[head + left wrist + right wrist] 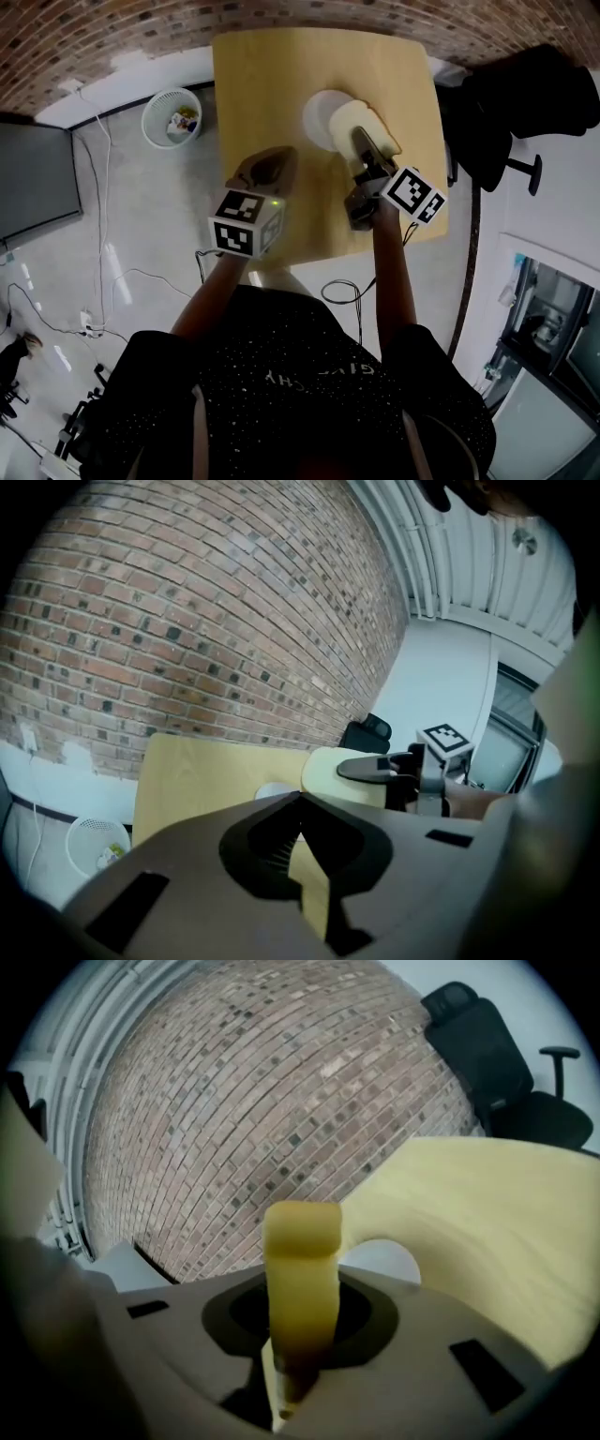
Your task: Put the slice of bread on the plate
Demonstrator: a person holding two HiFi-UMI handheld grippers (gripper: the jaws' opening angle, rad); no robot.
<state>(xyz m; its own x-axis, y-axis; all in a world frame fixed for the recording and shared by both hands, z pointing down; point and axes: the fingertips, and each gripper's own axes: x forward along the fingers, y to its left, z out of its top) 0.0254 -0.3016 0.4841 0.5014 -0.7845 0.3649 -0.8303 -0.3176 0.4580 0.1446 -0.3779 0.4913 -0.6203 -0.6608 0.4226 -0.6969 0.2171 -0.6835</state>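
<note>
Holding bread (349,116) pinched in right tongs (364,142) over the plate's (317,118) right edge; left tongs (268,169) pressed together, empty. Next: shift left, lower, release.

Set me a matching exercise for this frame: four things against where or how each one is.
Things:
1 slice of bread
2 plate
3 wastebasket
4 left gripper

States:
A on the floor
B jaws together, nothing in them
C white, on the table
D clamped in the right gripper

Pairs: 1-D, 2-C, 3-A, 4-B
</note>
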